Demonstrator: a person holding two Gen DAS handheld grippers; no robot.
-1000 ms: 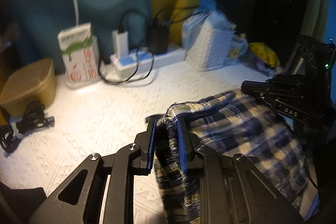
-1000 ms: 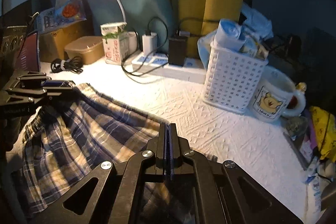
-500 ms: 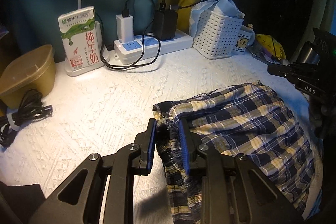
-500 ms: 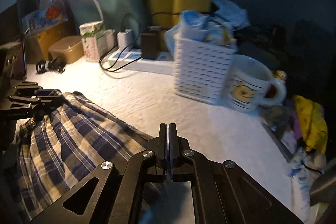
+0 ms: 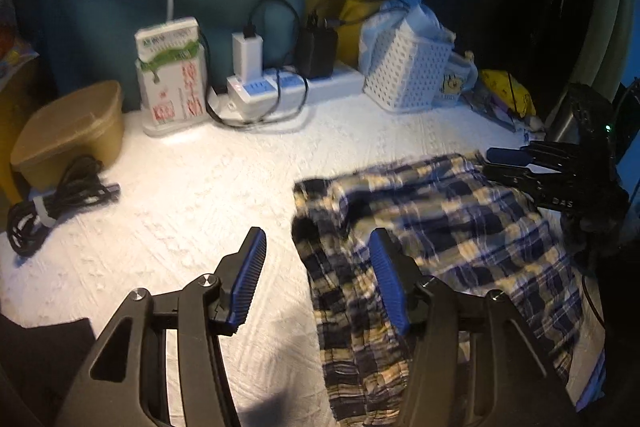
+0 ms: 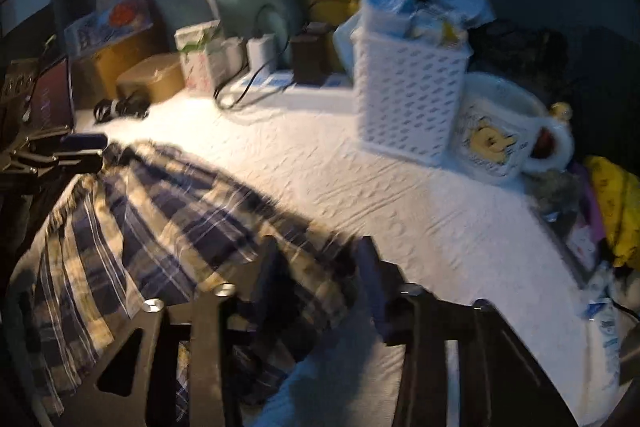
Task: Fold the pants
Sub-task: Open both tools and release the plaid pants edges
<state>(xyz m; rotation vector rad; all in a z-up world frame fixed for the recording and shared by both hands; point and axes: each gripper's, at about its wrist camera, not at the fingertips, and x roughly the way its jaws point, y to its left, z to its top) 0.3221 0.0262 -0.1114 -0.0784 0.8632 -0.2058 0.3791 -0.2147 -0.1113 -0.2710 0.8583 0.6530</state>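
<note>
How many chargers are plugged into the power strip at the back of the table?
2. A white charger sits toward the left end of the power strip, and a black charger stands just right of it. Further plugs may be hidden behind them.

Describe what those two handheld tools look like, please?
Each is black plastic: two angled arms joined by silver screws. The left tool has ribbed blue pads on its fingers. The right tool carries the white letters "DAS" and a small green light.

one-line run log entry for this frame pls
task: fold pants | left gripper: open, over waistband edge | right gripper: open, over other edge | plaid pants: lying released on white cloth
</note>
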